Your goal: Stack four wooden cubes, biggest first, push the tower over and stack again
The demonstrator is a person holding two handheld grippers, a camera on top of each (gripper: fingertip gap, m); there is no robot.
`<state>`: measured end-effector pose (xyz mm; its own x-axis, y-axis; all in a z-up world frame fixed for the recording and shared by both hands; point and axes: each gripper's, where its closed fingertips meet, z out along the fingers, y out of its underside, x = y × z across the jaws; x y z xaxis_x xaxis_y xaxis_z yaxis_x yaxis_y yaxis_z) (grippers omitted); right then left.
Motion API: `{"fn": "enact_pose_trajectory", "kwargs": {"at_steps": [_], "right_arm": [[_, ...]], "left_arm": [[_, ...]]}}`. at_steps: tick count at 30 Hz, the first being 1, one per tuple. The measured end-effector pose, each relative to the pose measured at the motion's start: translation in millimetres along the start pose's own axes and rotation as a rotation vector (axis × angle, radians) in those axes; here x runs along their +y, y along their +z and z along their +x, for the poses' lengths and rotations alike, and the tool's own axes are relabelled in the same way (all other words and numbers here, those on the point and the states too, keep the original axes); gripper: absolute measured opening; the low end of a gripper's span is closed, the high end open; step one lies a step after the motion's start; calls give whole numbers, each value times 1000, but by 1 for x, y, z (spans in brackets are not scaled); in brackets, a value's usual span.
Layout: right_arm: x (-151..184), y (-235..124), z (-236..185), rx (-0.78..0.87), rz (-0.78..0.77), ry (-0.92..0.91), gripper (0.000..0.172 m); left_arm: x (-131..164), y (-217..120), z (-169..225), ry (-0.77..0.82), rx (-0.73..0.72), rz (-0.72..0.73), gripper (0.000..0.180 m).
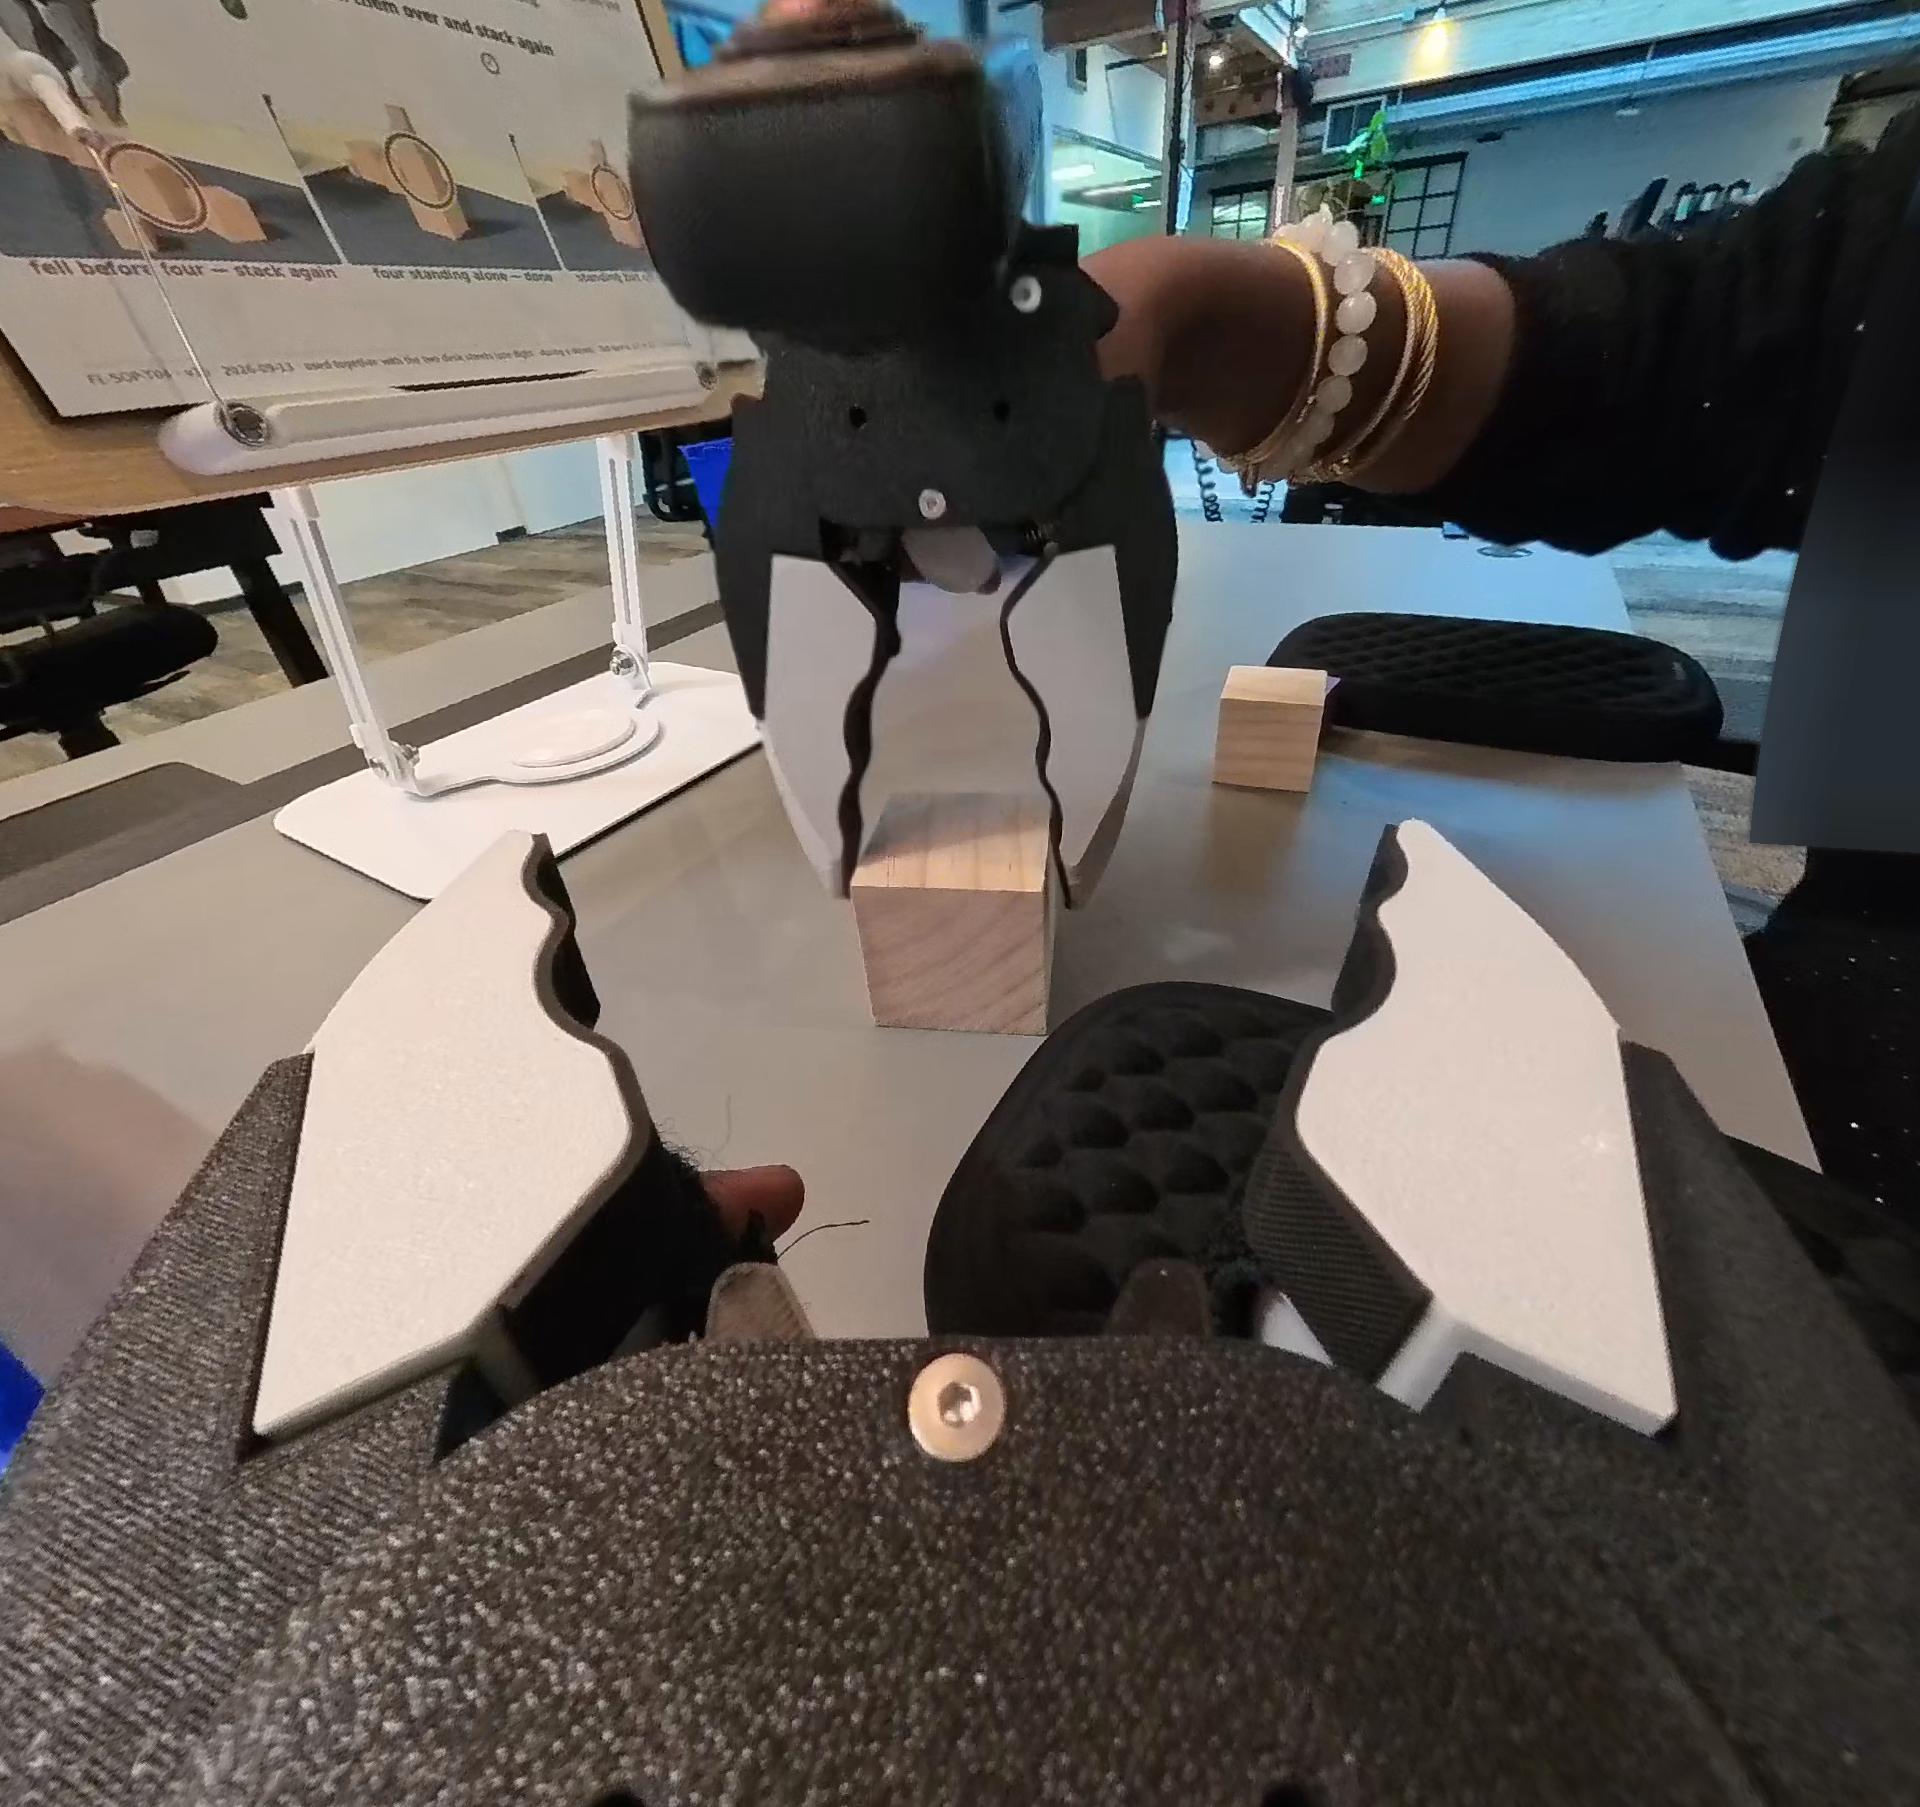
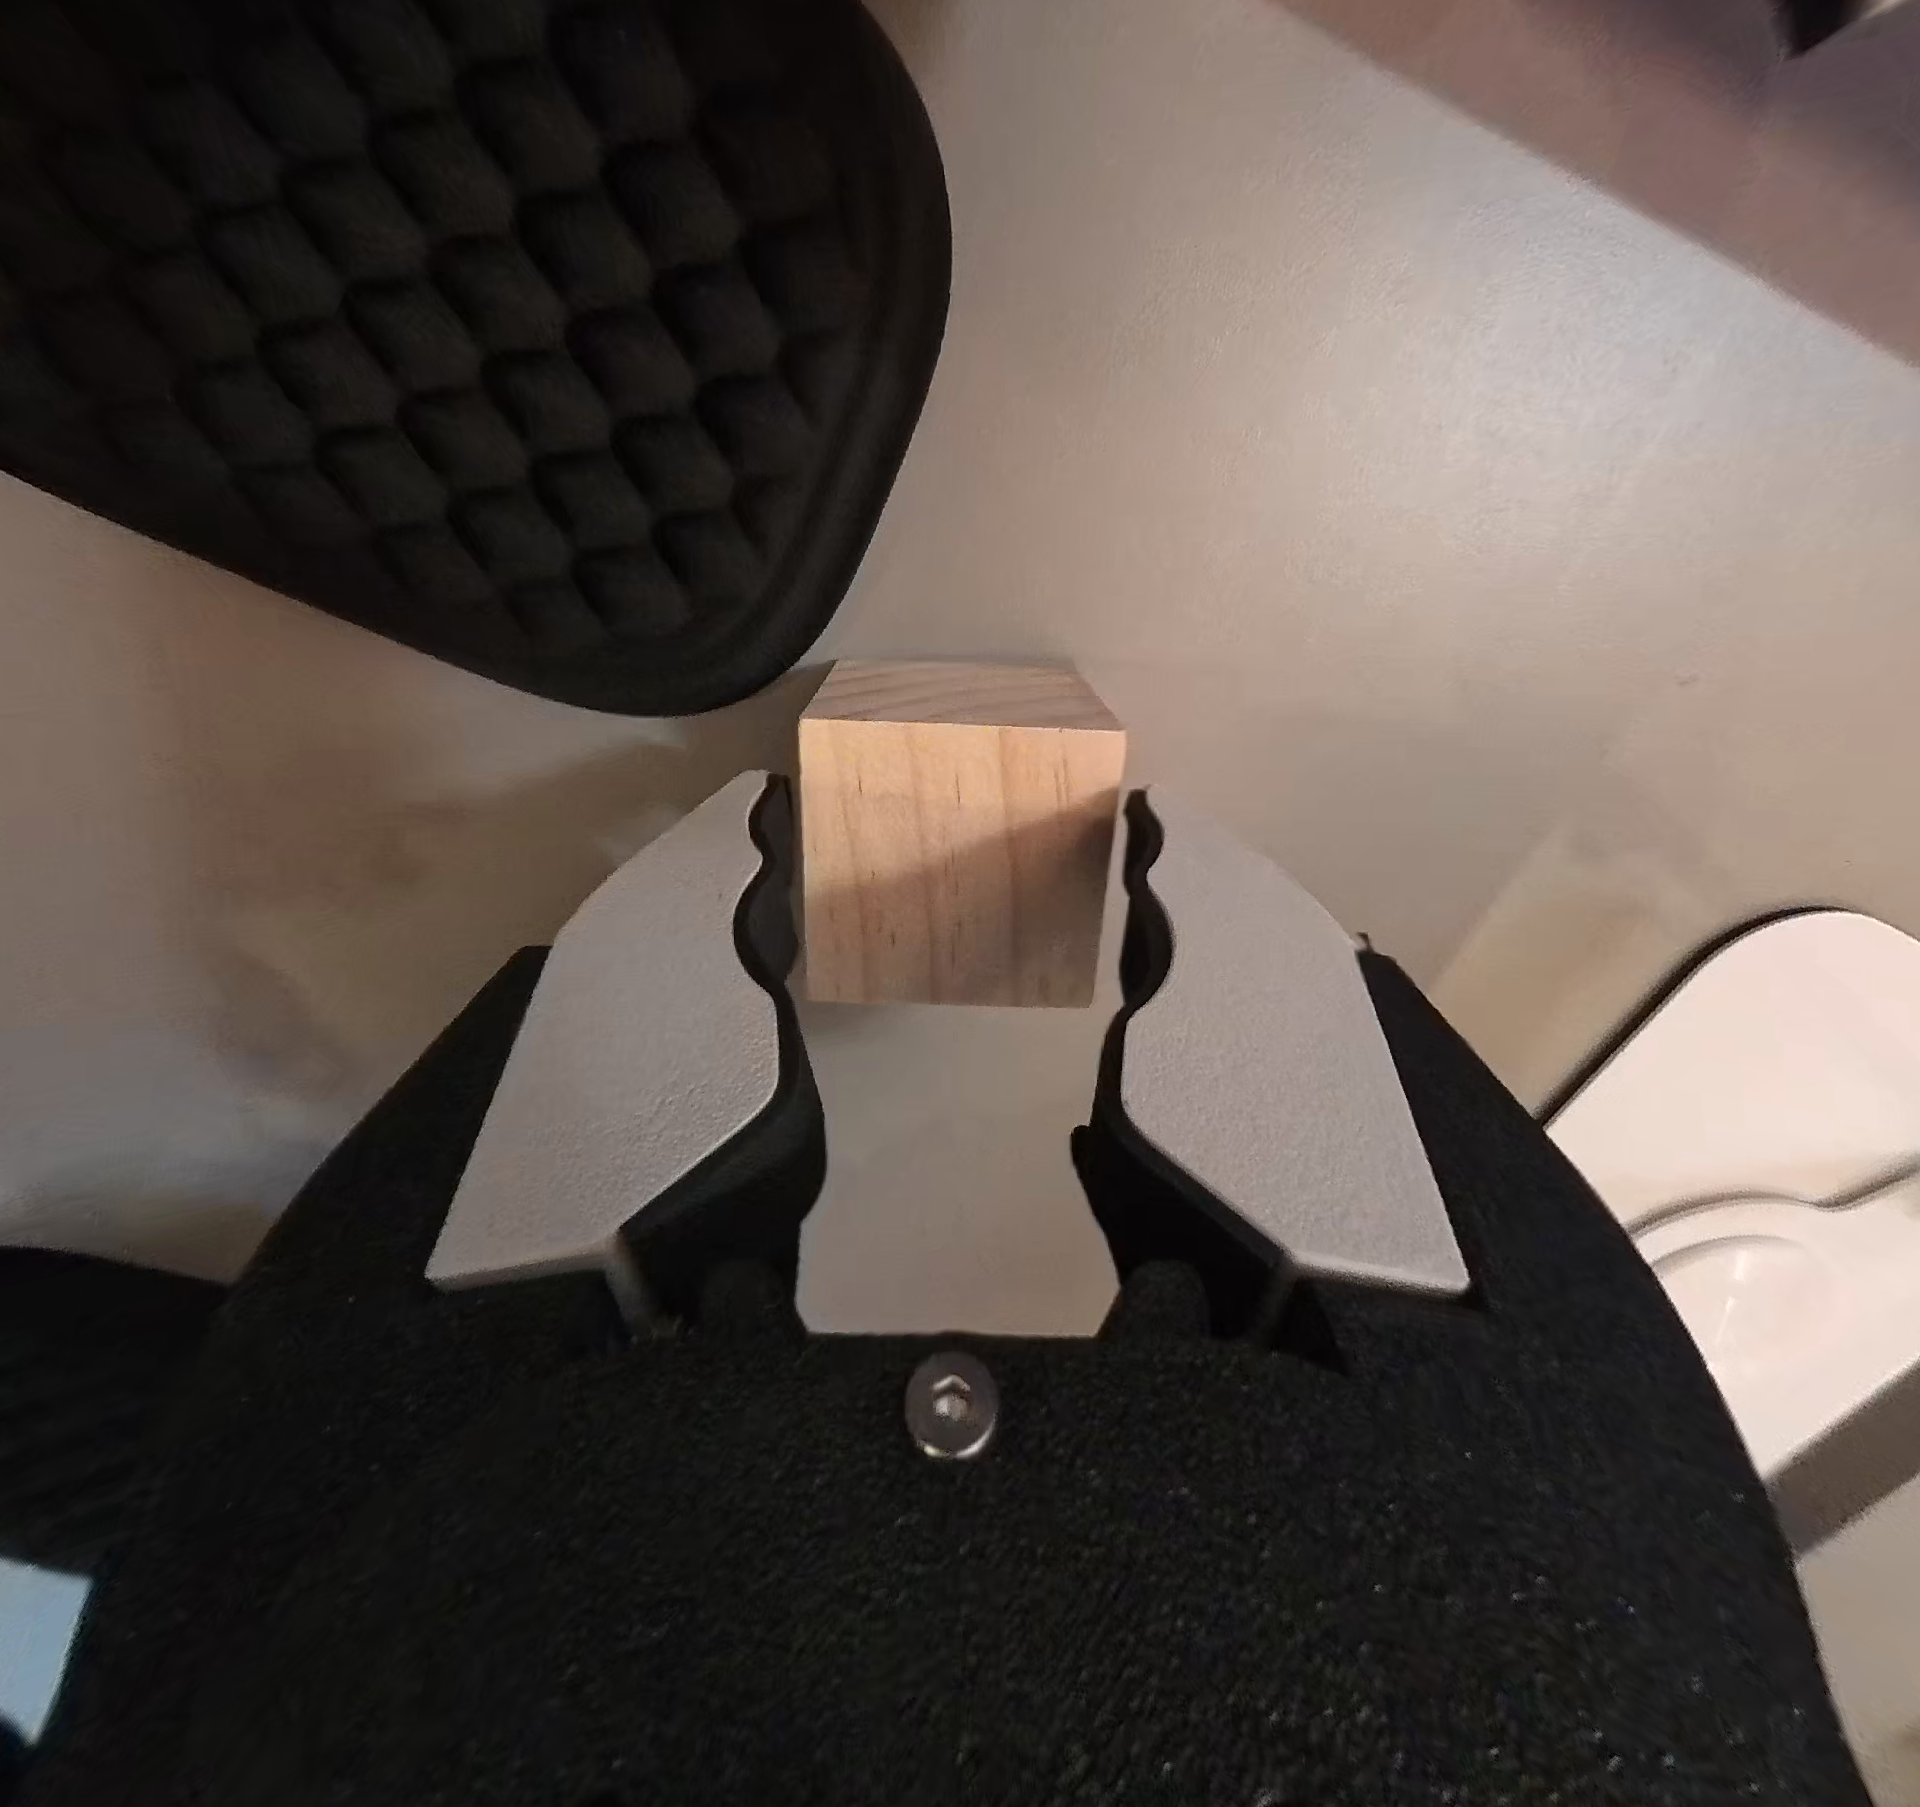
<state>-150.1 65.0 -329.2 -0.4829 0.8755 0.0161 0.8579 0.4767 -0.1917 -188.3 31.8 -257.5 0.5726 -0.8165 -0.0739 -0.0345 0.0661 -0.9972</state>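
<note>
Right tongs [image 2: 956, 812] point straight down over a wooden cube [image 2: 951, 853] standing on the grey surface [image 2: 1351, 510], just beside a black honeycomb pad [image 2: 416, 251]. Pads flank its two opposite side faces, touching or nearly; firm pressure cannot be confirmed. The cube looks light, rigid and smooth-sided, so flat opposing faces offer the best hold. Left tongs [image 1: 966, 884] sit low, level, spread wide, empty. A second cube [image 1: 1270, 727] stands well apart.

Left gripper [image 1: 961, 916] spread wide above grey table [image 1: 727, 1030], holding nothing. Right gripper [image 1: 956, 884] descends over wooden cube [image 1: 956, 947], fingertips flanking its top edges. Second cube [image 1: 1270, 727] behind, beside black padded rest [image 1: 1496, 677]; white stand [image 1: 499, 749] left
</note>
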Motion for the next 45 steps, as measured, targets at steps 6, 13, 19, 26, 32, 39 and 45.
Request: {"fn": "enact_pose_trajectory", "kwargs": {"at_steps": [6, 13, 19, 26, 32, 39, 45], "right_arm": [[-9, -27, 3, 75, 128, 29, 92], [11, -65, -20, 143, 211, 67, 97], [42, -67, -48, 119, 213, 147, 92], [75, -56, -78, 71, 178, 183, 90], [92, -52, -100, 37, 160, 157, 91], [108, -43, -110, 27, 104, 73, 88], [127, -35, -113, 18, 19, 93, 76]], "left_arm": [[0, 0, 0, 2, 0, -1, 139], [0, 0, 0, 1, -2, 2, 139], [0, 0, 0, 4, 1, 0, 139], [0, 0, 1, 7, 2, -3, 139], [0, 0, 1, 10, 2, -3, 138], [1, 1, 1, 15, 3, -9, 138], [1, 1, 1, 14, 3, -11, 138]]}}
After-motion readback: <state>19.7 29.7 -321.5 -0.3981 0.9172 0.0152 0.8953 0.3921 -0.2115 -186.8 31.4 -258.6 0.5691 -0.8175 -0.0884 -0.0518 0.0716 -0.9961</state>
